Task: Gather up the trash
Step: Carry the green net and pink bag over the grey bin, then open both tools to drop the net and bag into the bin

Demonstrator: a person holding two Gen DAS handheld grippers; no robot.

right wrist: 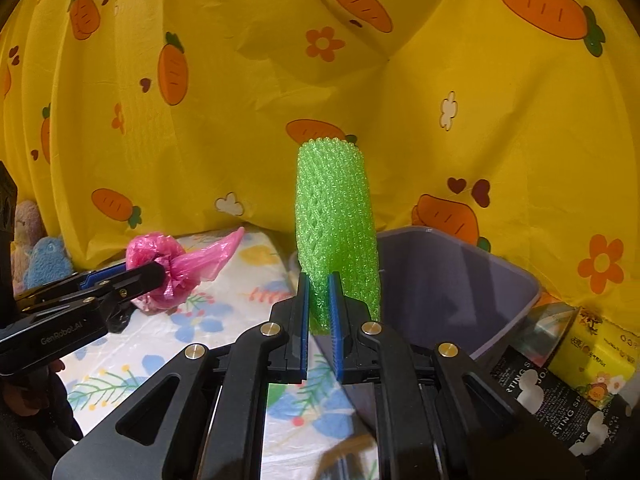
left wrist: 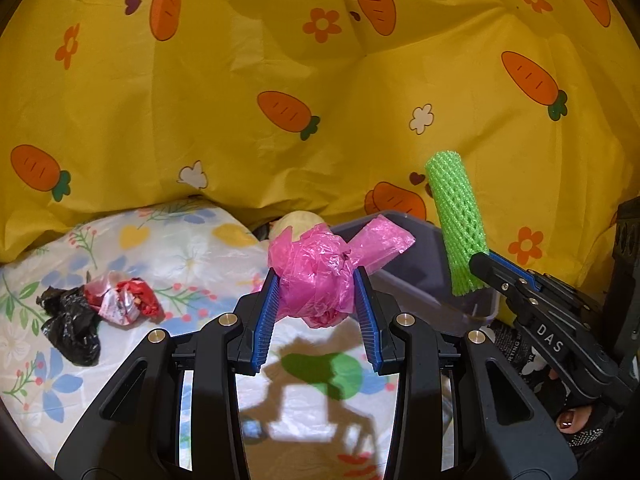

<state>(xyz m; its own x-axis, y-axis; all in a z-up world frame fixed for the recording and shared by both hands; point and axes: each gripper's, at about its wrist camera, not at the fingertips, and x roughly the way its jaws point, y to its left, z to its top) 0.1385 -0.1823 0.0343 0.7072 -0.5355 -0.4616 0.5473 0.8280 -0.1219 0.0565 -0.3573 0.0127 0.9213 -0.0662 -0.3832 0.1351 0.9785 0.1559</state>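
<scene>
Carrying two pieces of trash at once, I am holding the left gripper point(left wrist: 316, 292) part-way closed around a crumpled pink plastic bag point(left wrist: 316, 276), its blue pads point(left wrist: 267, 308) pressing into both sides of the wad. The right gripper point(right wrist: 319, 312) is pinched nearly closed on the lower end of a green foam fruit net point(right wrist: 336, 232), which is standing upright above the jaws. Both loads are hanging above the floral sheet point(left wrist: 192, 248), near the grey plastic bin point(right wrist: 460, 280); the net is sitting just at the bin's near rim.

I am judging both as feather-light and soft: the bag is slick and springy, so a squeeze across its bulk suits it, while the net is squashing flat and could flop. A black bag scrap point(left wrist: 72, 320) and a red-and-white wrapper point(left wrist: 124, 300) are lying on the sheet, still uncollected.
</scene>
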